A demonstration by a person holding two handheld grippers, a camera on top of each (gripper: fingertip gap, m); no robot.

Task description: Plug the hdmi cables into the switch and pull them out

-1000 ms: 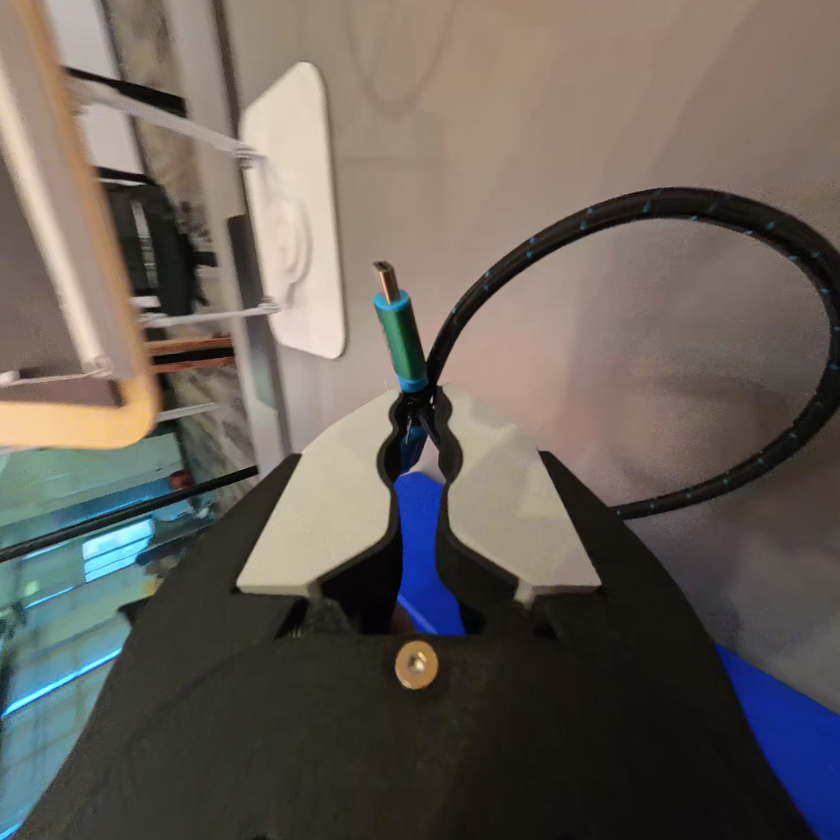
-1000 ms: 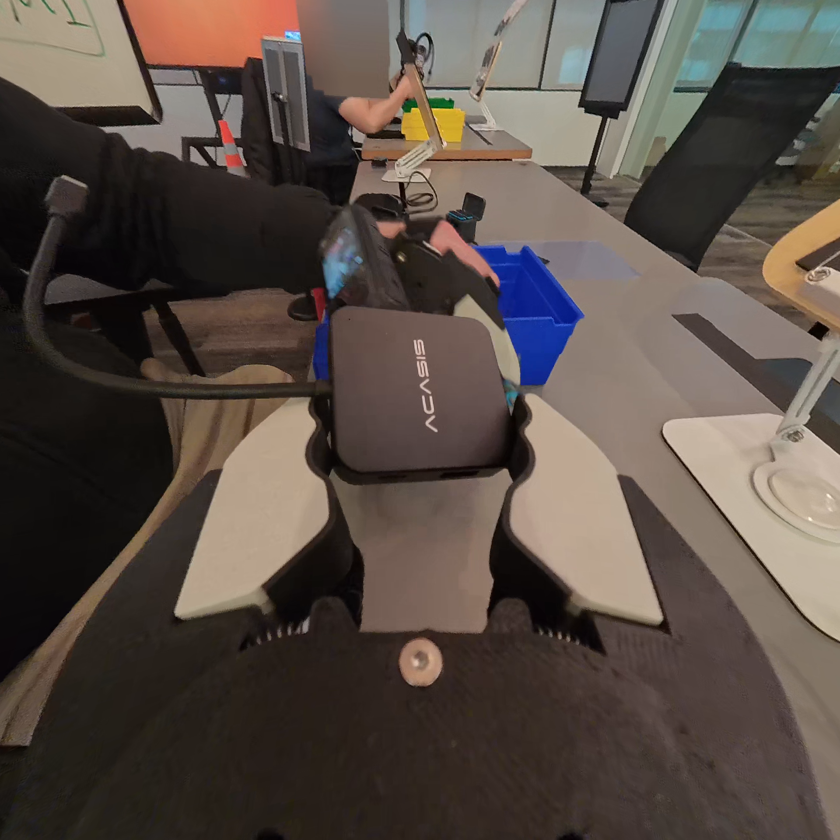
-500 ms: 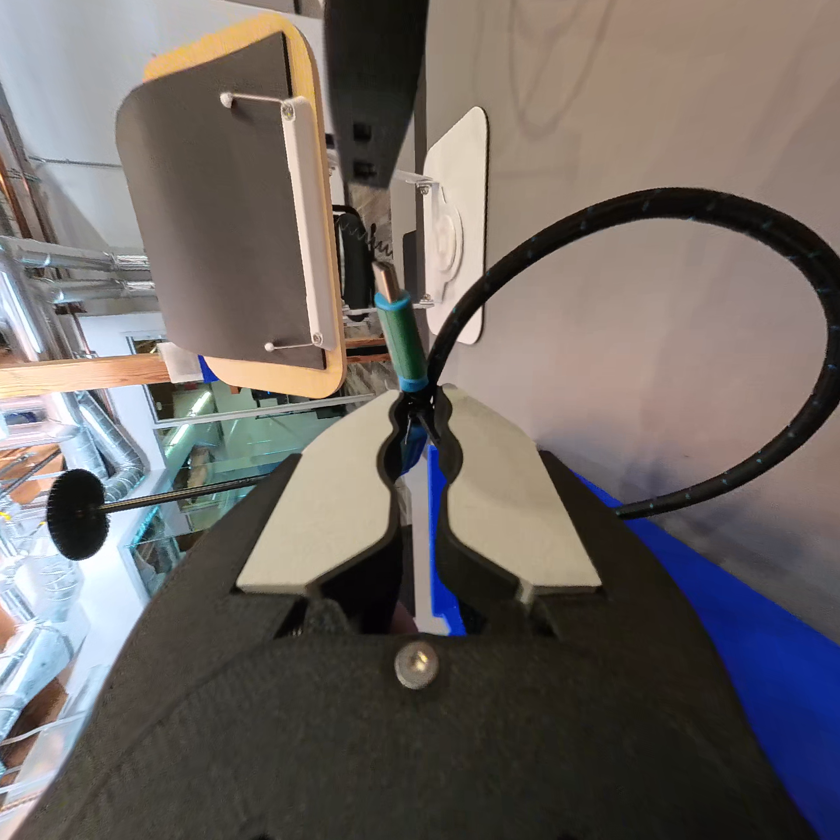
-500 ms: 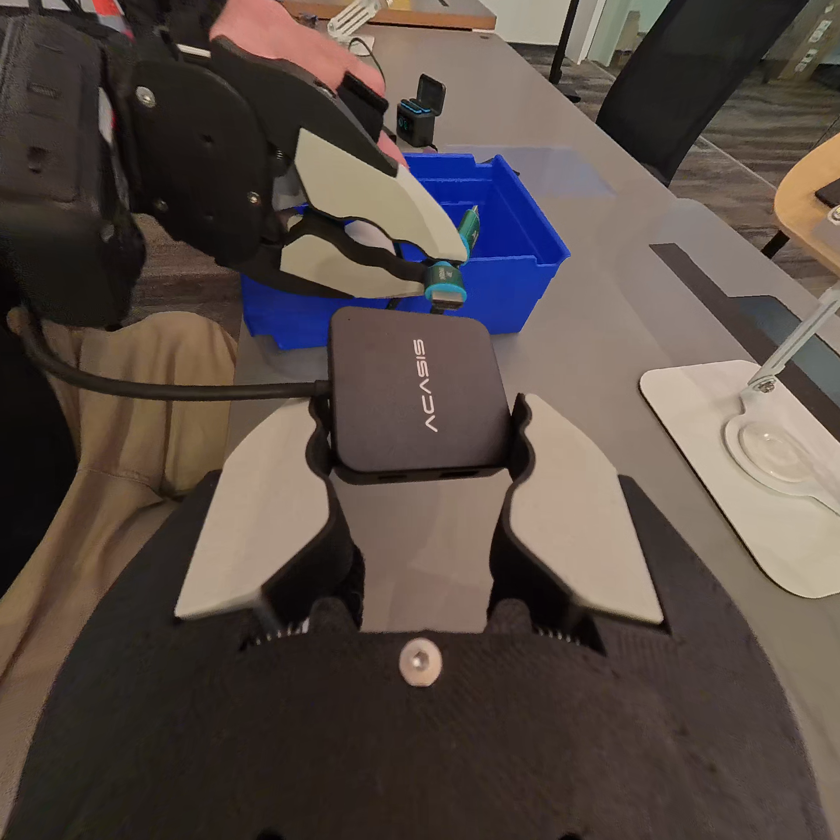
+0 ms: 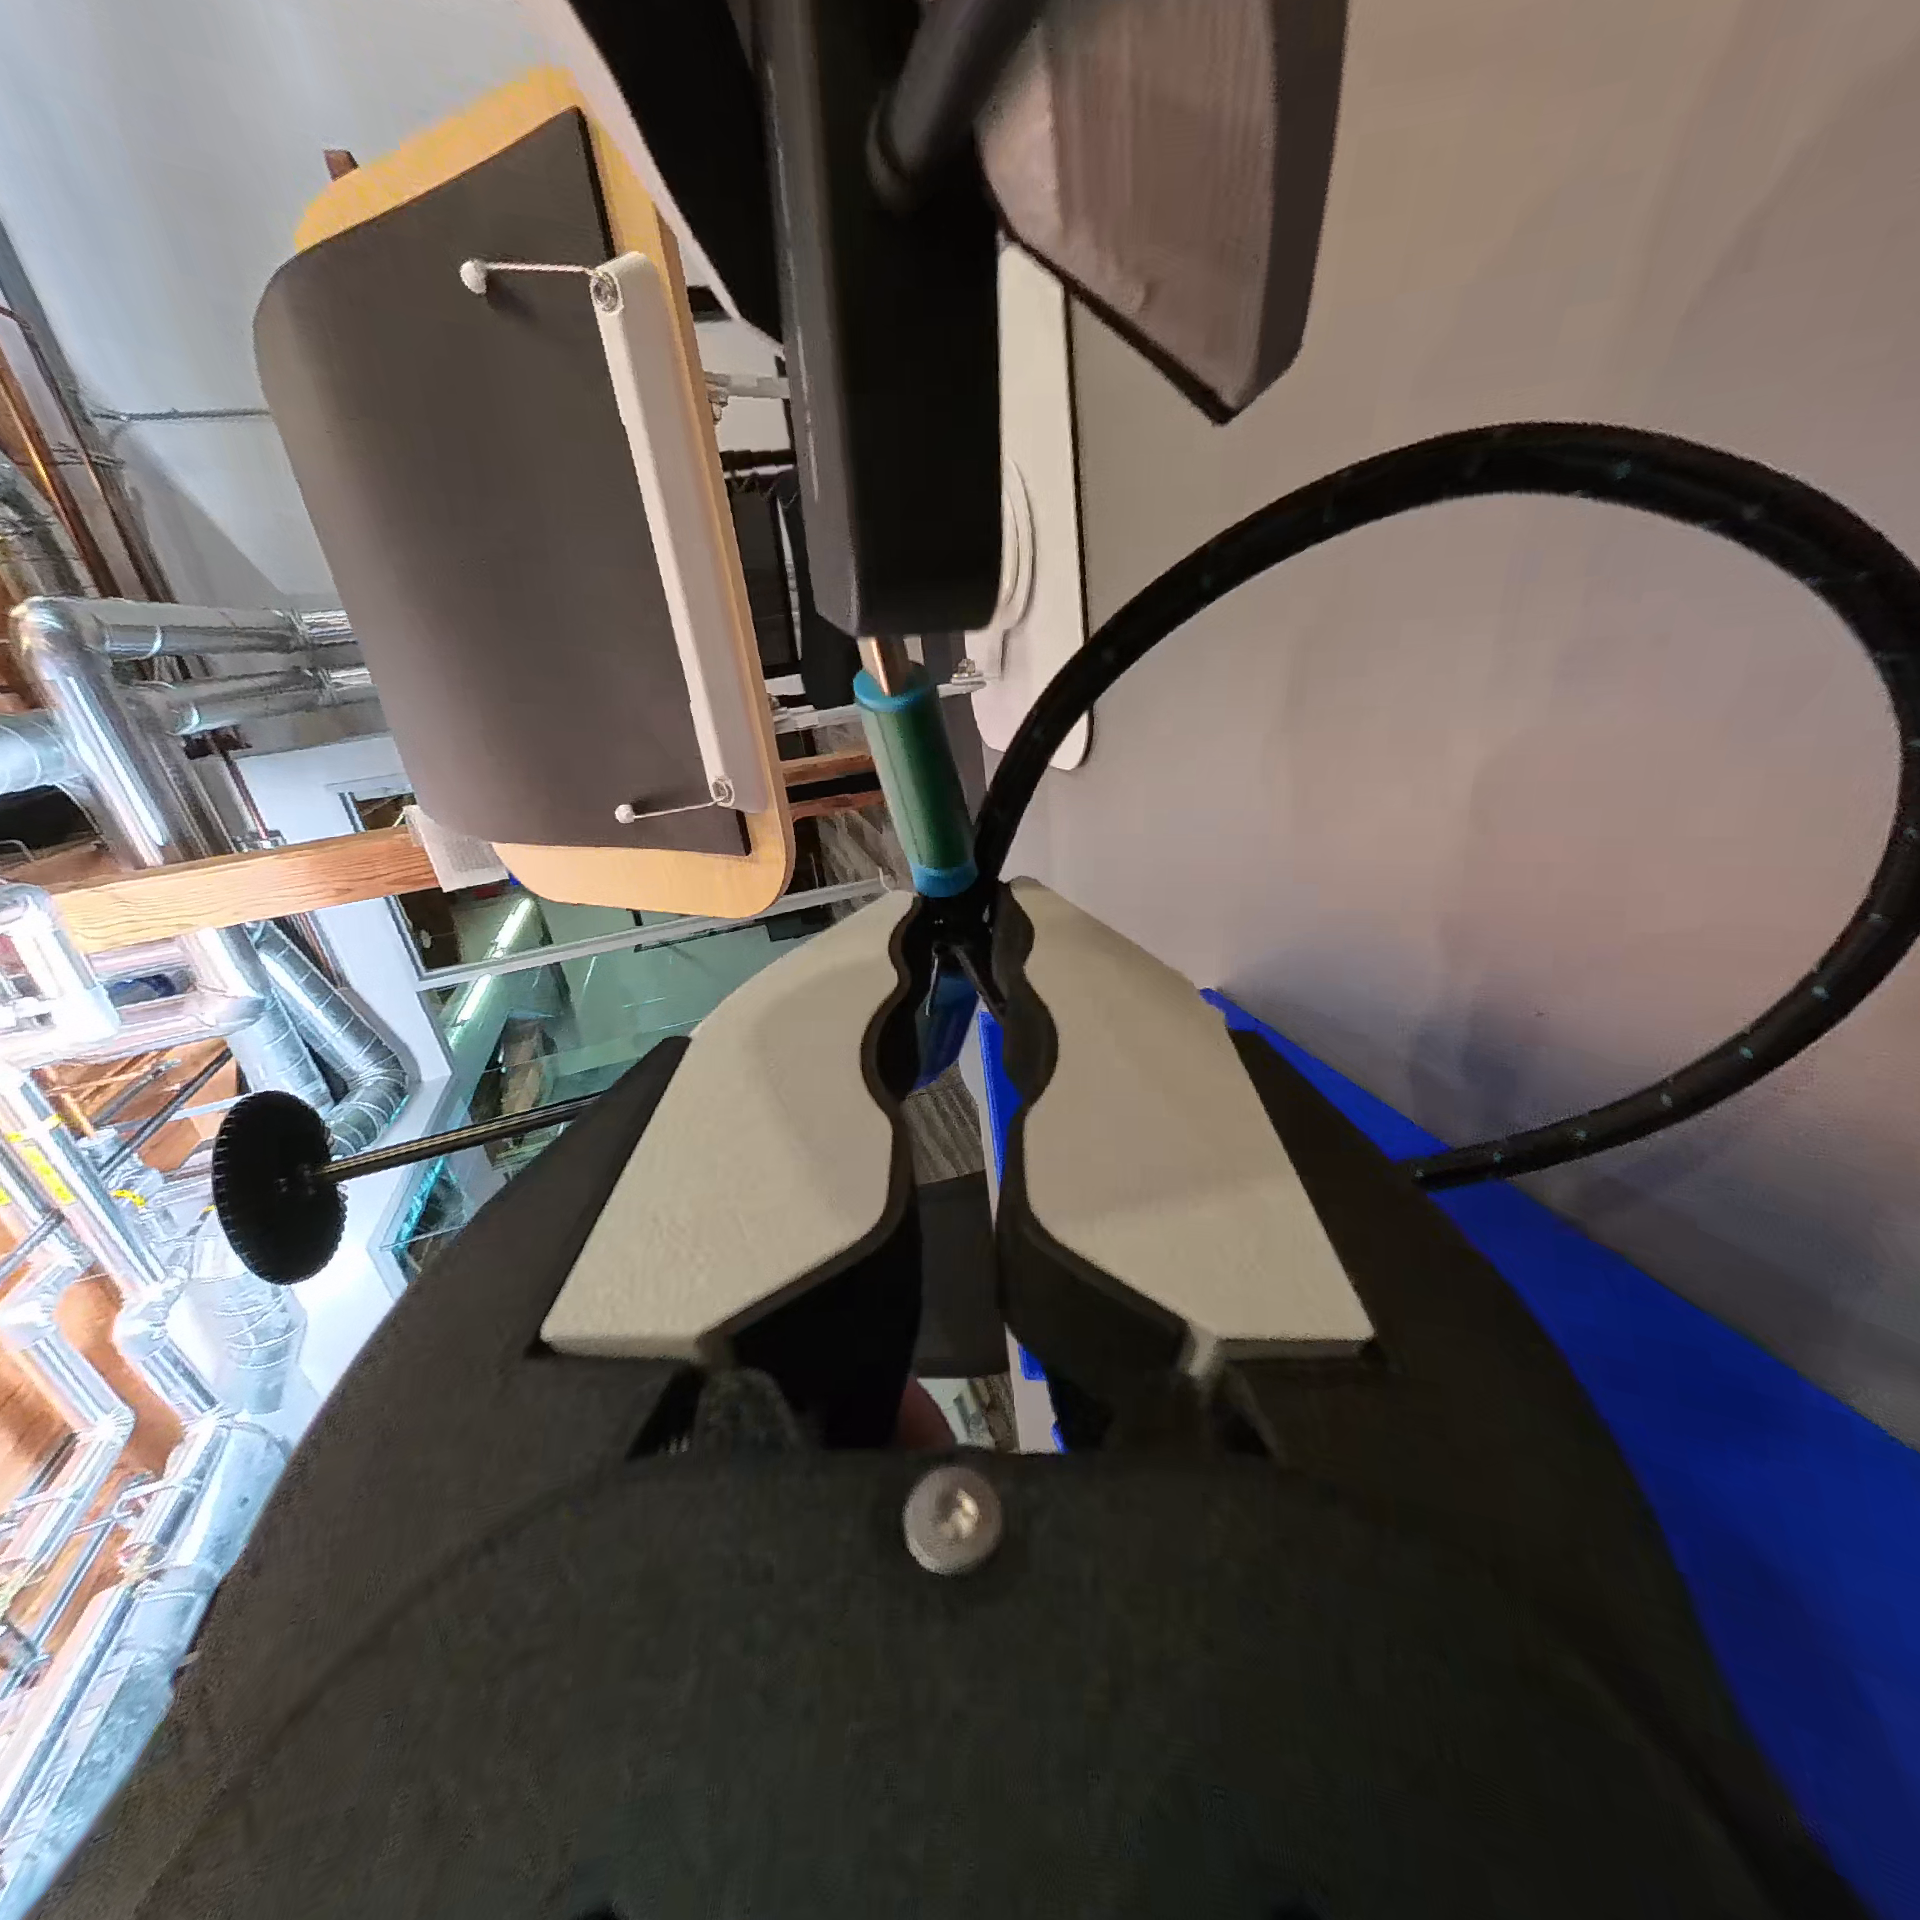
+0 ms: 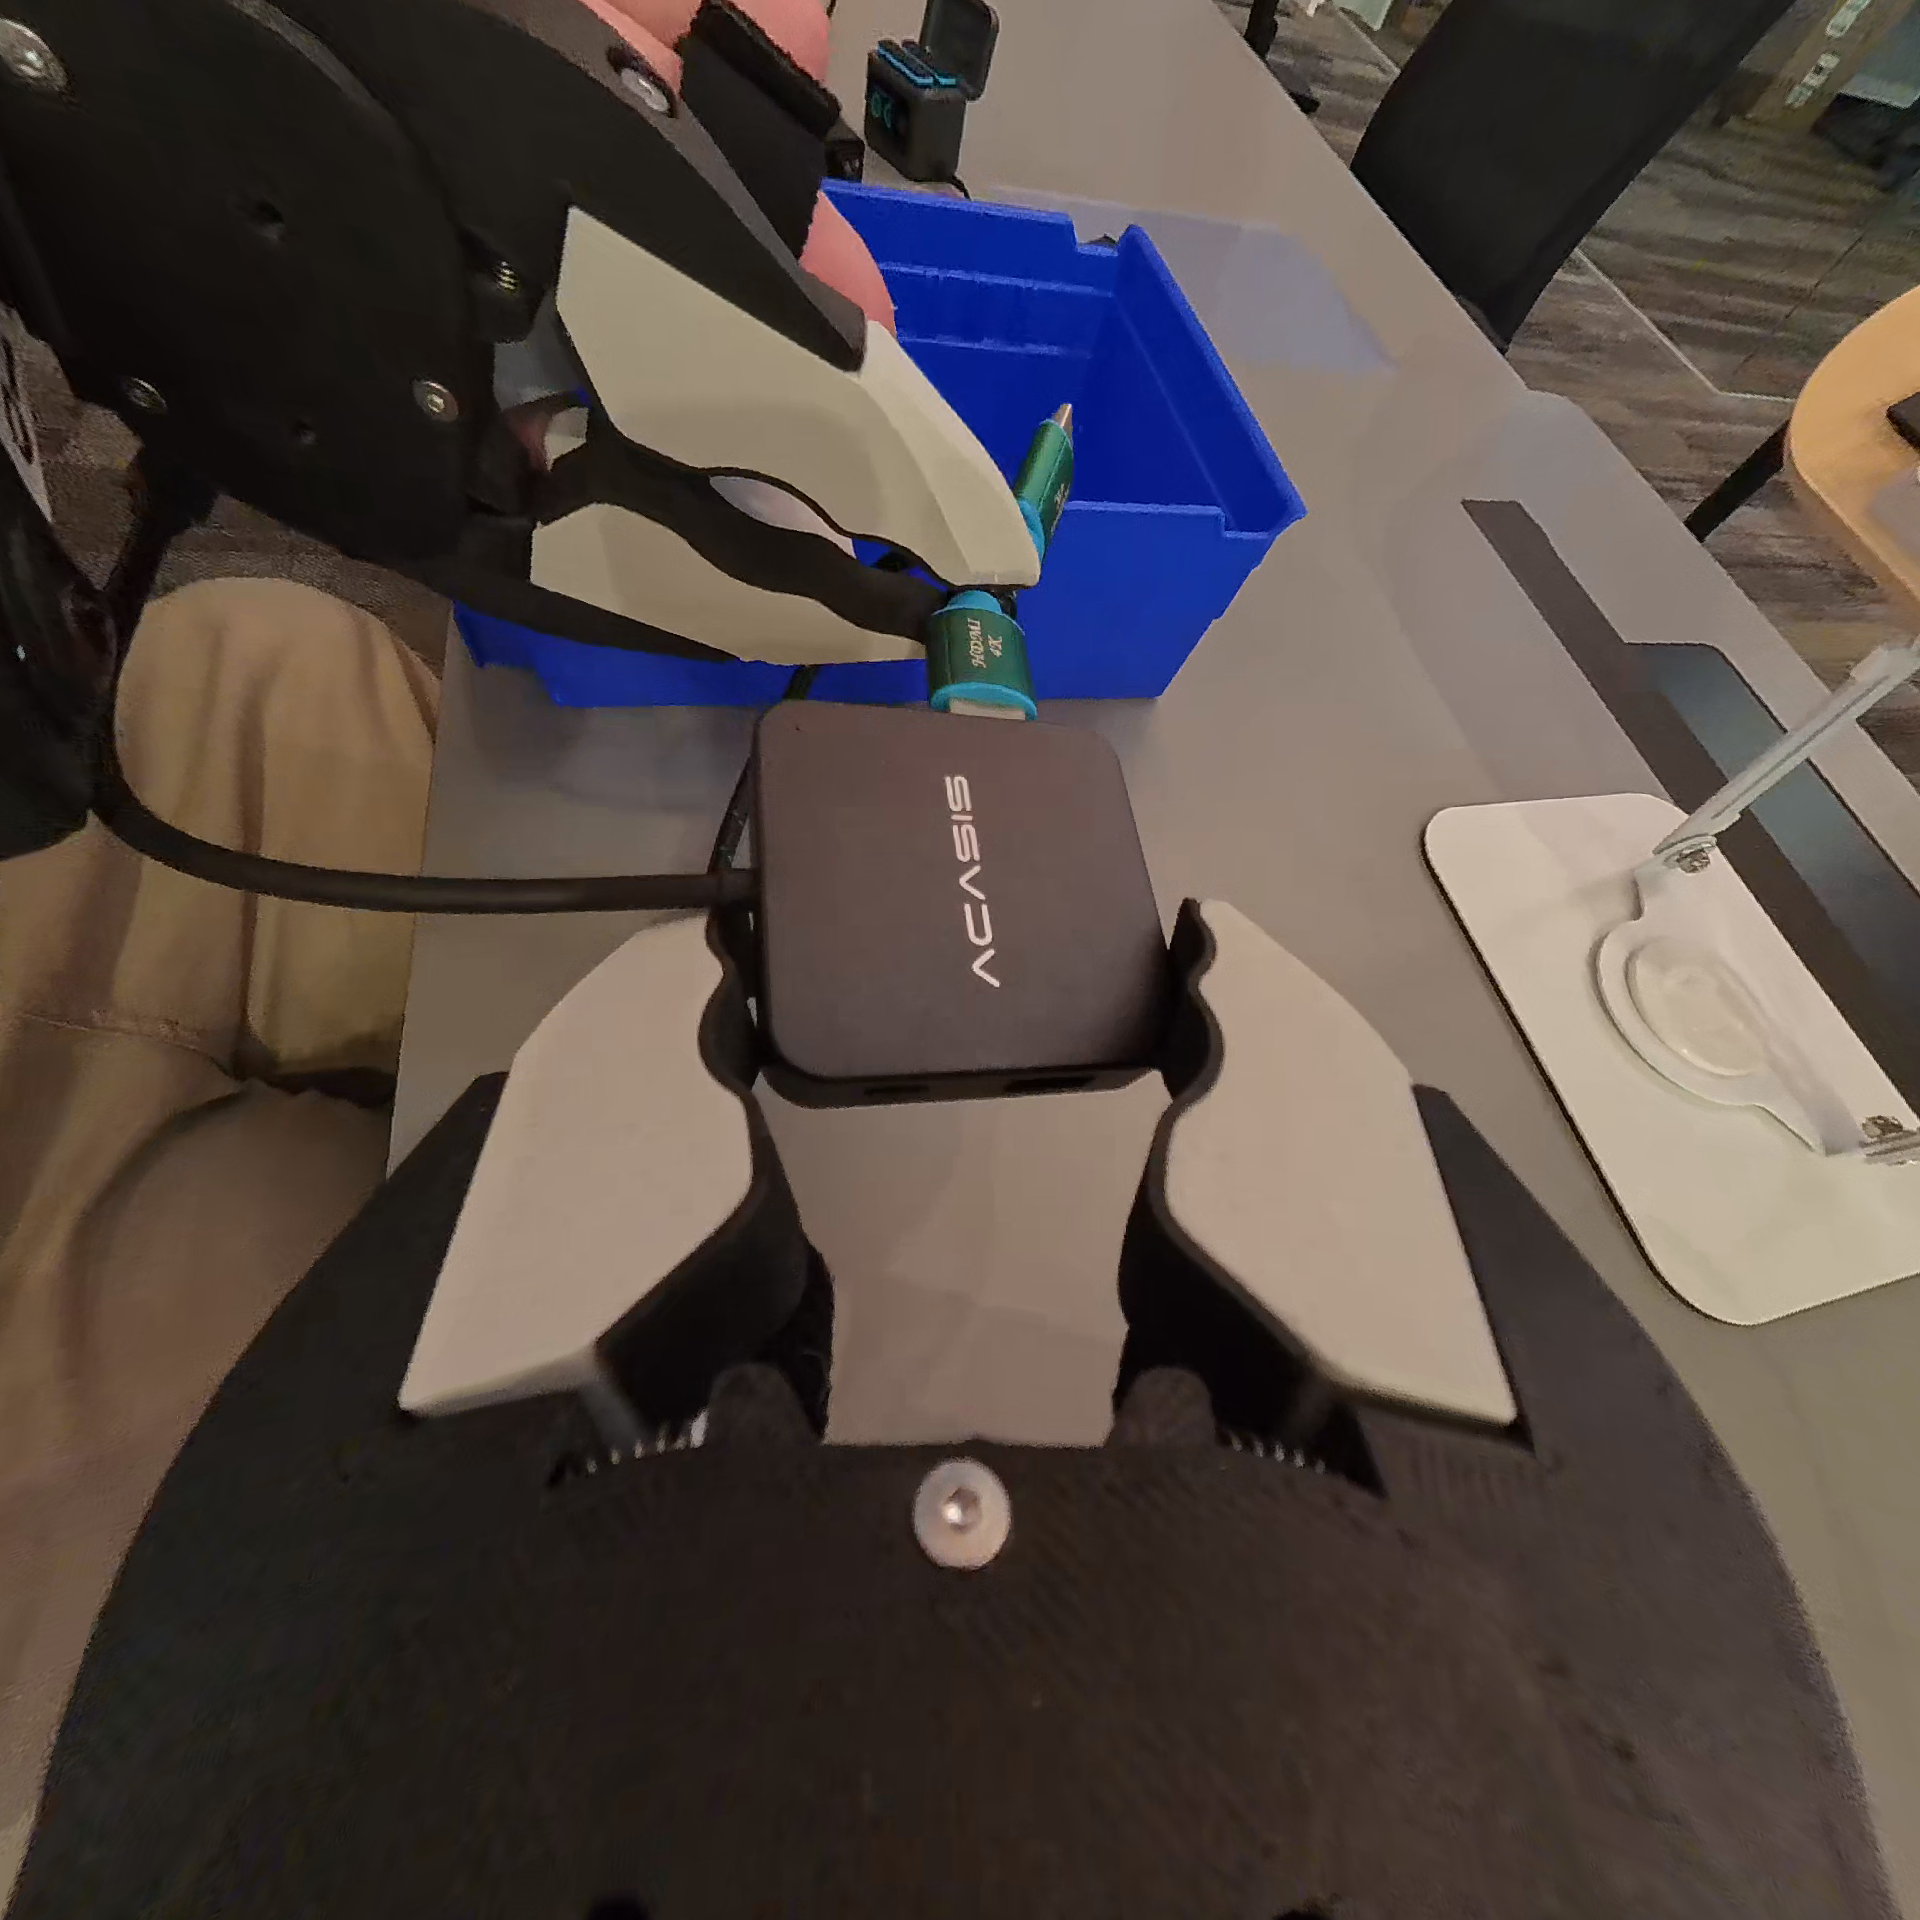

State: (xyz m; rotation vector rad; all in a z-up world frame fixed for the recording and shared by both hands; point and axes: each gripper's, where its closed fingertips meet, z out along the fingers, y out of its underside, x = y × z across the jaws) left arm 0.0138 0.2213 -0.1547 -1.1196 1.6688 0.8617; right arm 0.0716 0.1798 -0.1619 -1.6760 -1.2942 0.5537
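Note:
My right gripper is shut on the sides of a dark square HDMI switch and holds it over the grey table. My left gripper is shut on the cable end of a green HDMI plug, which also shows in the right wrist view. The plug's metal tip meets the switch's far edge; how deep it sits in the port is hidden. A braided black cable loops away from the plug. A second green plug sticks up from the blue bin. The switch's own black lead runs left.
A blue bin stands on the grey table just beyond the switch. A white base plate with a clear stand lies at the right. A small black device sits at the back. A person's tan-trousered leg is at the left. Some 8 centimeters of space lies between my two pairs of fingers.
My left gripper has brought the green plug closer, from a gap away to its tip against the switch's far edge. My right gripper still holds the switch, tilted down a little more.

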